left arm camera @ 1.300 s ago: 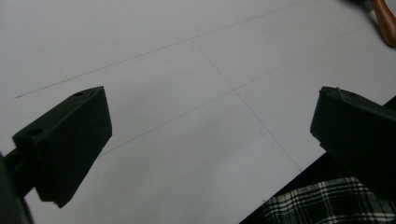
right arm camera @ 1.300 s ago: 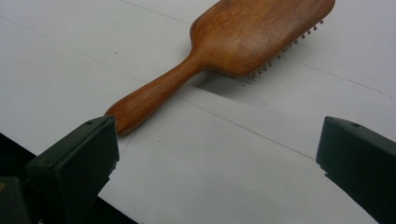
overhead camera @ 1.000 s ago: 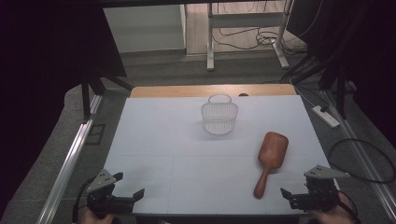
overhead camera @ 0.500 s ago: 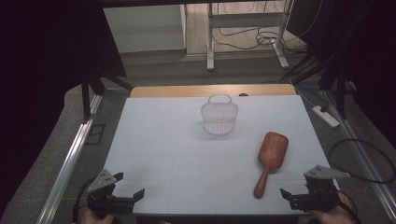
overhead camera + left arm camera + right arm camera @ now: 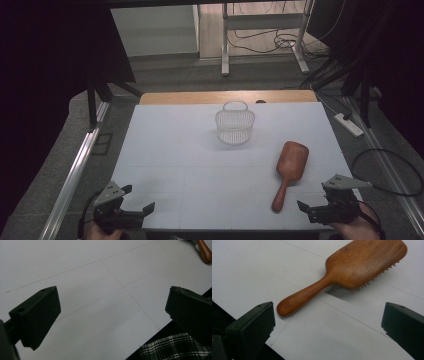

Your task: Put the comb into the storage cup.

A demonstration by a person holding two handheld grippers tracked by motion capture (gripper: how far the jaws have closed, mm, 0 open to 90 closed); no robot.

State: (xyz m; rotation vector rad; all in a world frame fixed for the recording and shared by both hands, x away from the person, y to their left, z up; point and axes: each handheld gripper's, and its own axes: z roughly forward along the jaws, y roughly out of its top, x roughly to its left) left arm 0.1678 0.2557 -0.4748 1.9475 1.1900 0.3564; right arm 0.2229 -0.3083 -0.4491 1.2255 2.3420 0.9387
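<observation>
Right gripper view: hairbrush (image 5: 352, 272) lying just ahead of right gripper (image 5: 328, 322), jaws gaping wide, handle end pointing toward it; left gripper (image 5: 113, 315) sitting farther off, also wide.

On the bench (image 5: 175, 165) I note a basket (image 5: 235, 125) toward the far edge, near centre, and a hairbrush (image 5: 289, 170) nearer me on the right, bristles down, handle pointing back toward the near edge. My left claw (image 5: 142, 211) sits at the near left corner, my right claw (image 5: 309, 210) at the near right, just right of the handle's end; the two are well apart.
</observation>
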